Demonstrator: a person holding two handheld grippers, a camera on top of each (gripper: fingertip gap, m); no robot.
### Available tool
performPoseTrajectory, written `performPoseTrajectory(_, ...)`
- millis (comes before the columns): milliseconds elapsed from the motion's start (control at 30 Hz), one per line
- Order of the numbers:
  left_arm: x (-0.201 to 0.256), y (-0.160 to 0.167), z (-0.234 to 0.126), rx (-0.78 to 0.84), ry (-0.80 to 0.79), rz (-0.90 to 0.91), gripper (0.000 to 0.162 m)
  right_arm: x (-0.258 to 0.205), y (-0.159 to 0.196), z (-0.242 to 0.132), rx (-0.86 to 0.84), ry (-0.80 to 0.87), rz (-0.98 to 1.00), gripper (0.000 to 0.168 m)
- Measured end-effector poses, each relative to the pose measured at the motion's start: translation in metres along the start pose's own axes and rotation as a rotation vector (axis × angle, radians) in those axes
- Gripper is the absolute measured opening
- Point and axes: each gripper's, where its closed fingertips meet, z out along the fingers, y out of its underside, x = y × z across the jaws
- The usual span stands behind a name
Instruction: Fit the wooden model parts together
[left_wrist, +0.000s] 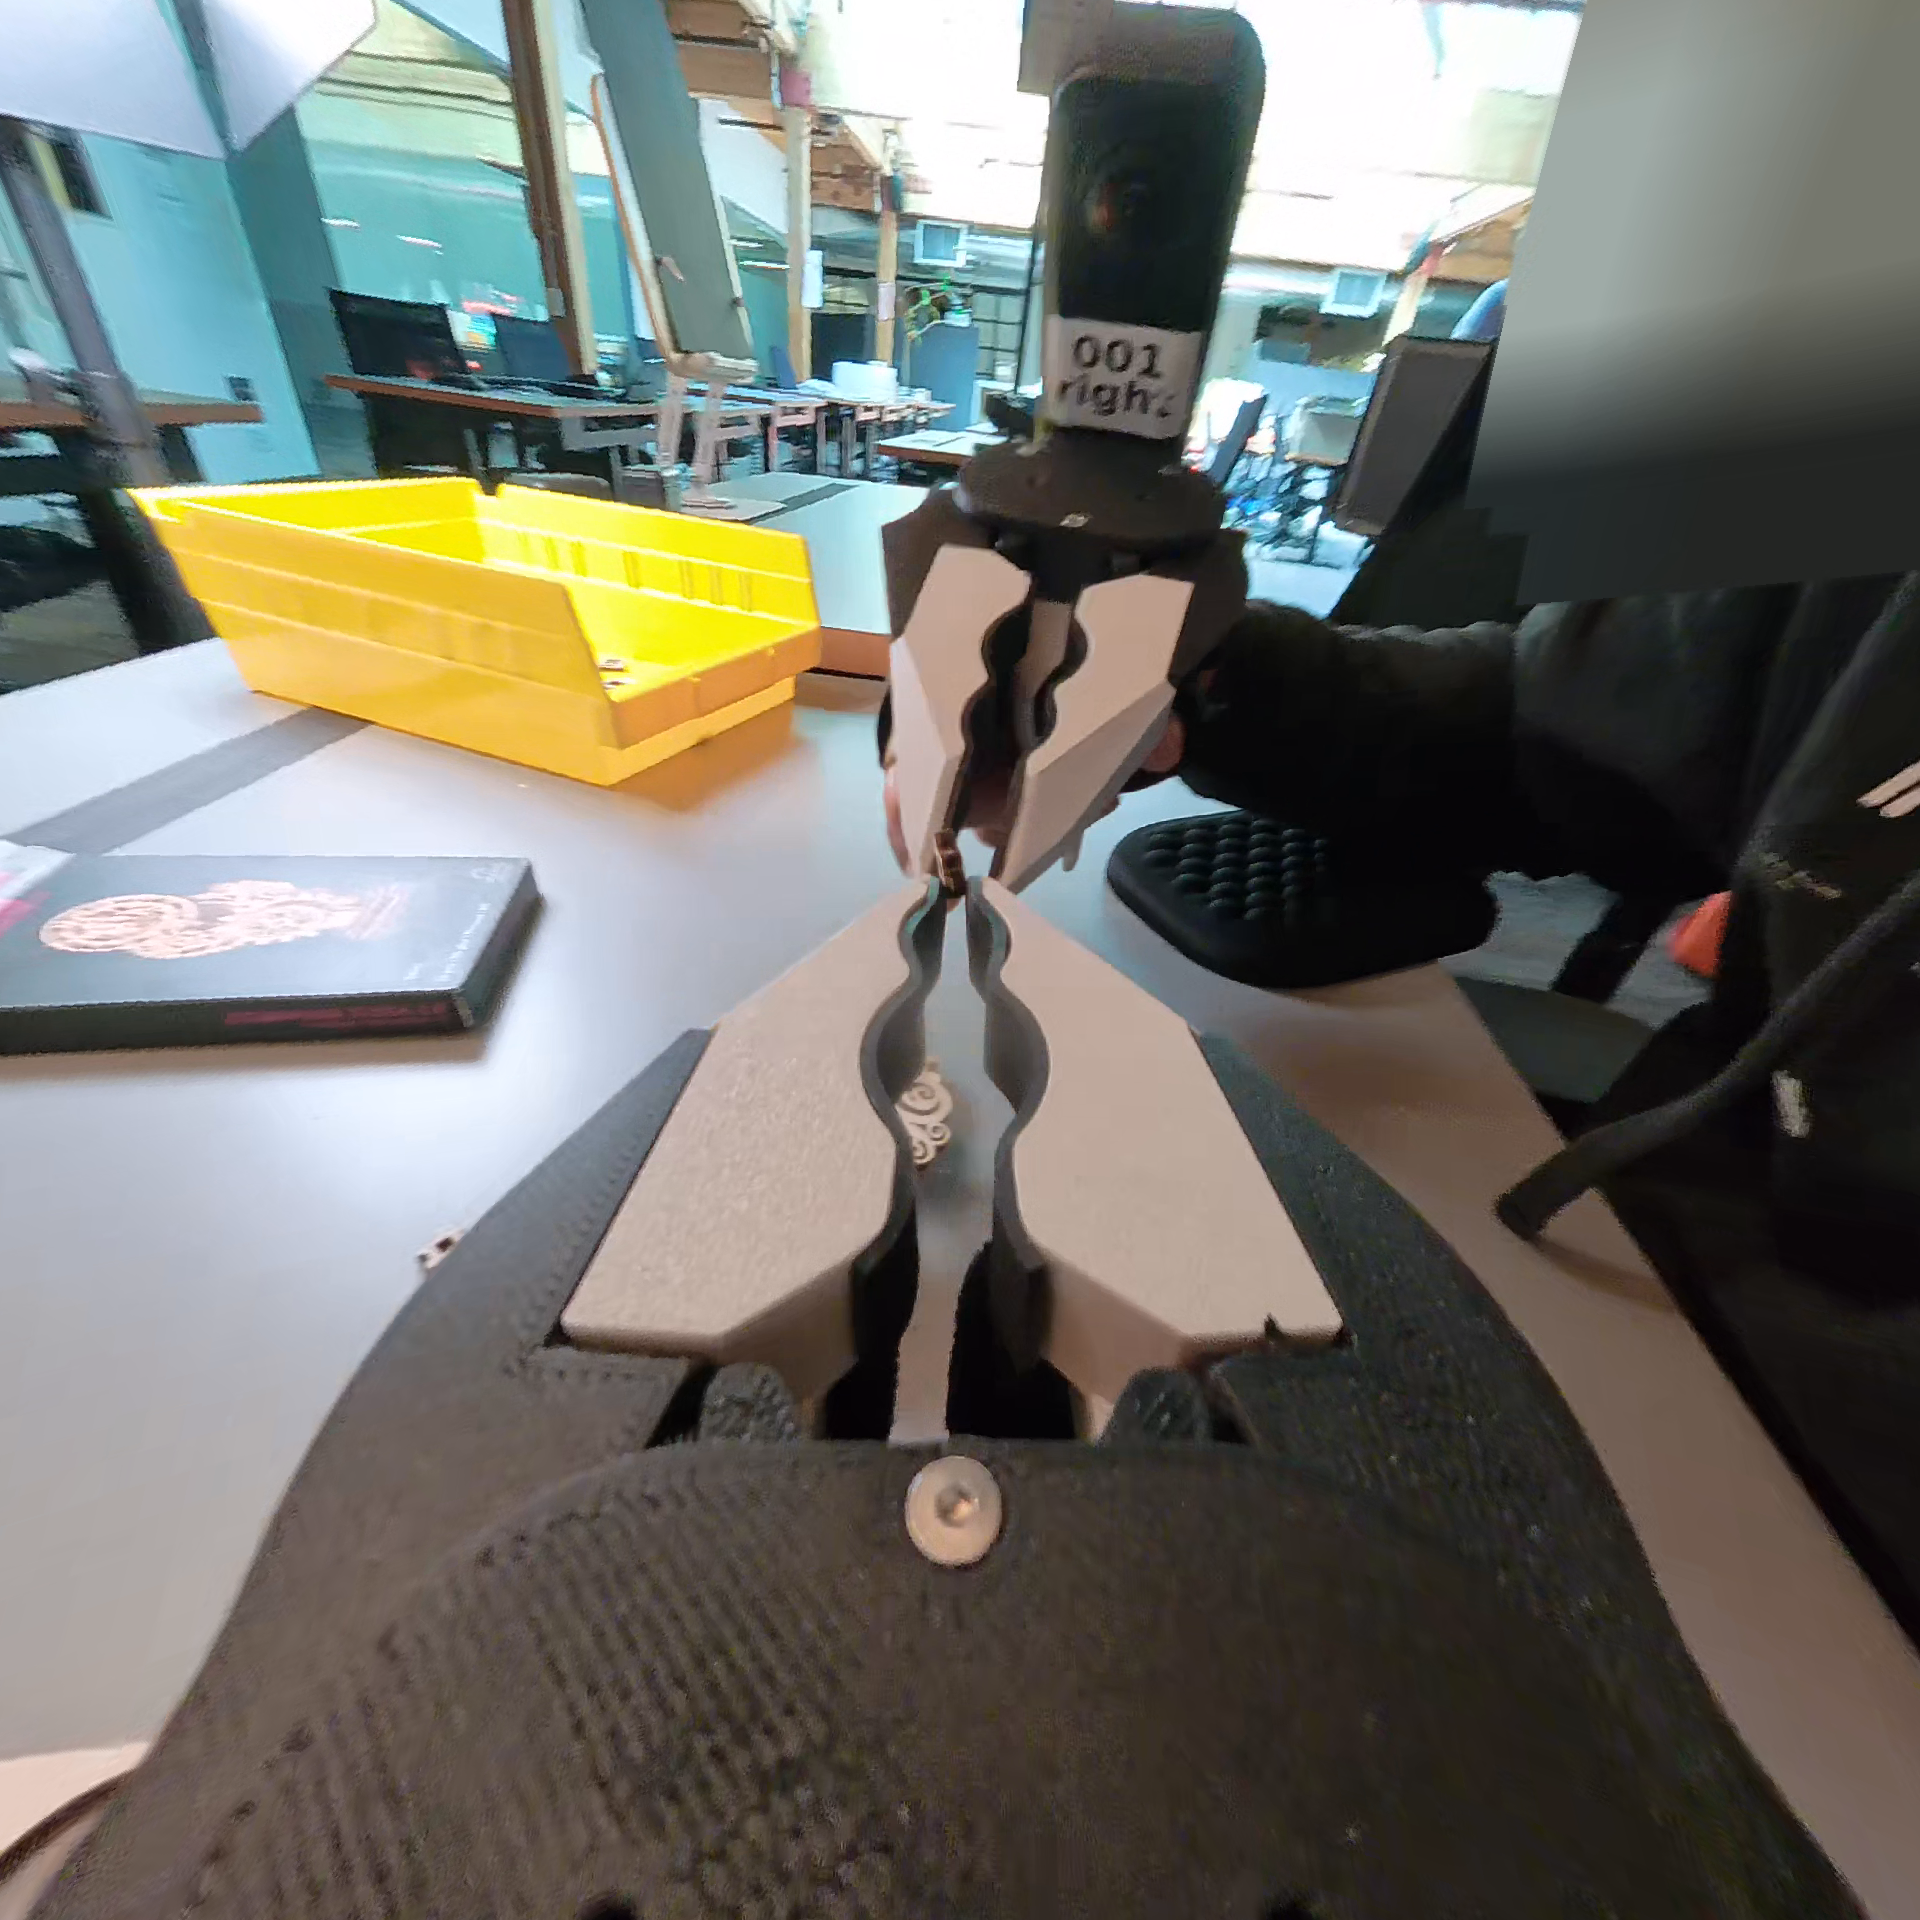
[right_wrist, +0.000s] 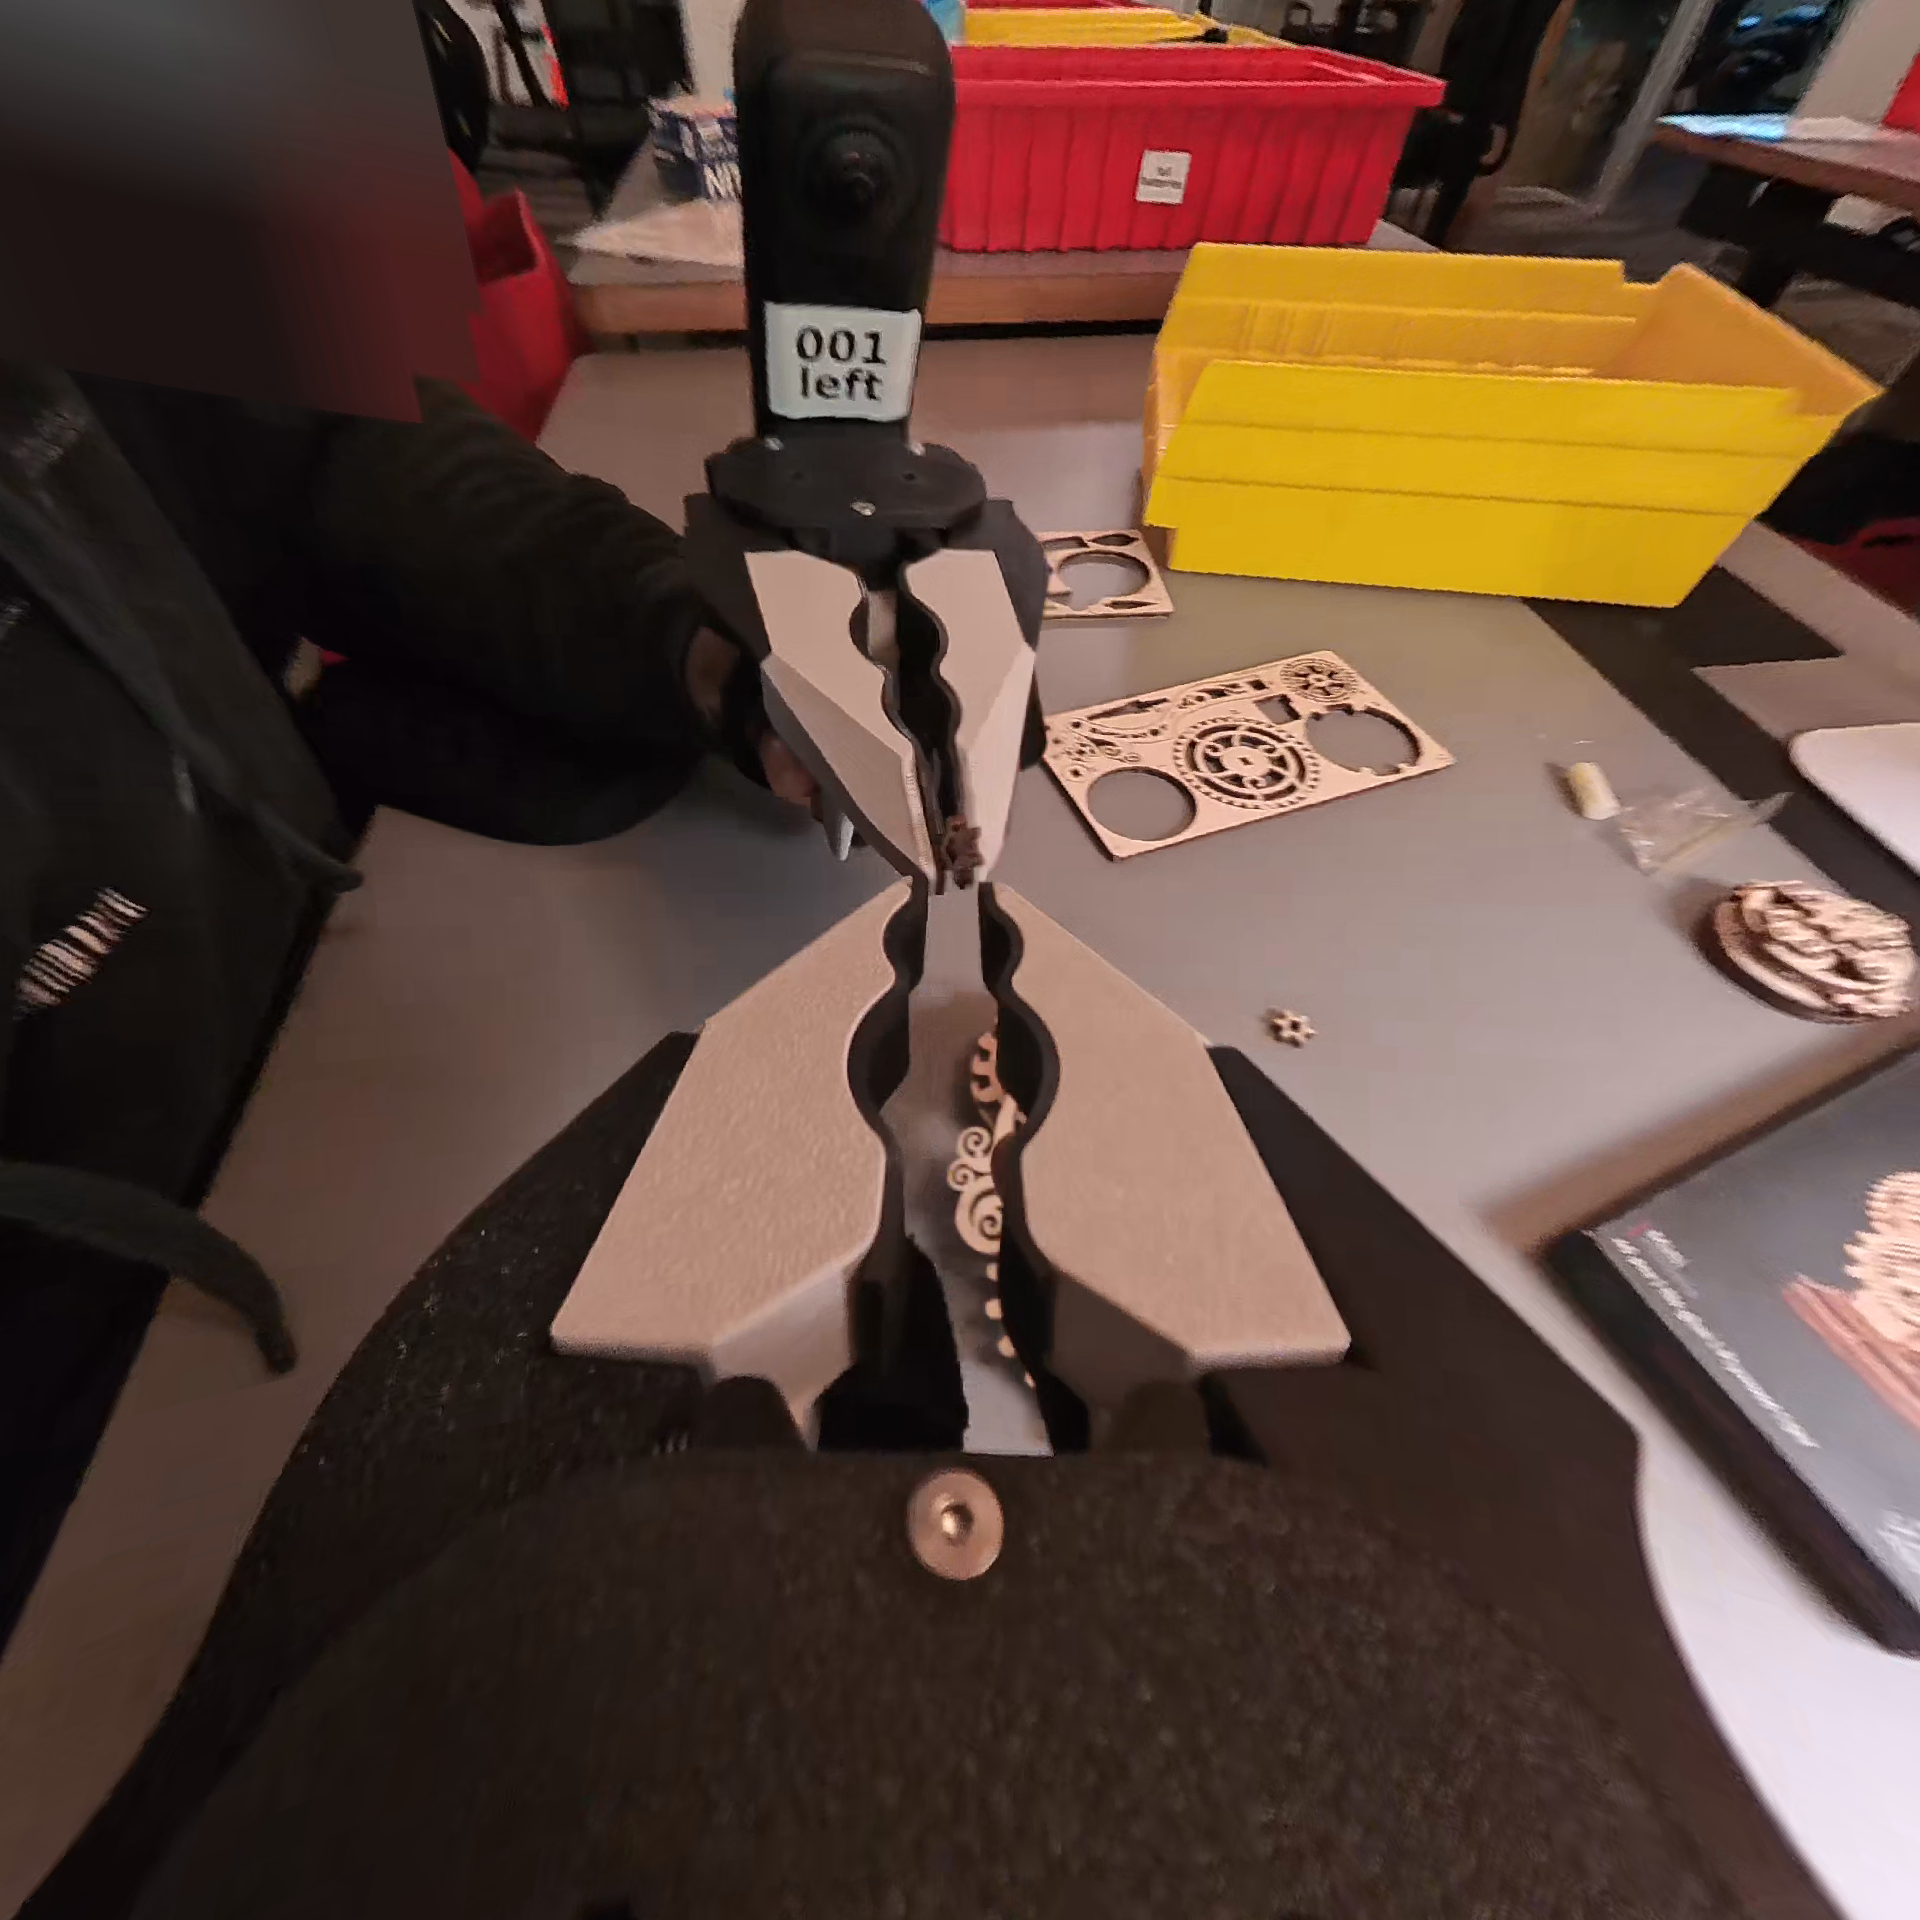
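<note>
My two grippers meet tip to tip above the grey table (left_wrist: 312, 1195). In the left wrist view, my left gripper (left_wrist: 945, 902) has its jaws nearly closed. My right gripper (left_wrist: 951, 862) faces it with a small brown wooden part (left_wrist: 947, 857) pinched at its tips. In the right wrist view, my right gripper (right_wrist: 951, 896) is nearly closed. My left gripper (right_wrist: 958, 844) grips a small dark toothed wooden part (right_wrist: 962, 834). The parts touch where the tips meet. An ornate scrolled wooden piece (right_wrist: 985, 1153) shows below, through my finger gap, and in the left wrist view (left_wrist: 928, 1117).
Yellow bins (right_wrist: 1455, 468) stand at the back, with a red tote (right_wrist: 1143, 145) behind. Punched wooden sheets (right_wrist: 1236, 758), a loose small gear (right_wrist: 1291, 1029), a round assembled wooden model (right_wrist: 1808, 945) and a black box (left_wrist: 260, 945) lie on the table. A black dimpled pad (left_wrist: 1278, 894) is near the person's sleeve. The tips of both grippers are at nearly the same place. From either gripper's tips it is about 9 centimeters to the ornate scrolled wooden piece (right_wrist: 985, 1153).
</note>
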Motion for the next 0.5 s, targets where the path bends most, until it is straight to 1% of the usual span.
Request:
performPoseTrajectory(100, 0.009, 0.000, 0.000, 0.008, 0.096, -0.078, 0.002, -0.006, -0.001, -0.002, 0.036, -0.085, 0.087, 0.012)
performPoseTrajectory(200, 0.017, 0.002, 0.000, -0.009, 0.163, -0.117, 0.002, -0.012, -0.003, -0.003, 0.066, -0.136, 0.132, 0.007)
performPoseTrajectory(333, 0.024, 0.005, -0.001, -0.036, 0.207, -0.127, 0.002, -0.022, 0.001, -0.003, 0.071, -0.207, 0.193, 0.002)
performPoseTrajectory(500, 0.029, 0.013, 0.000, -0.084, 0.233, -0.119, 0.003, -0.027, 0.009, -0.004, 0.066, -0.287, 0.300, 0.001)
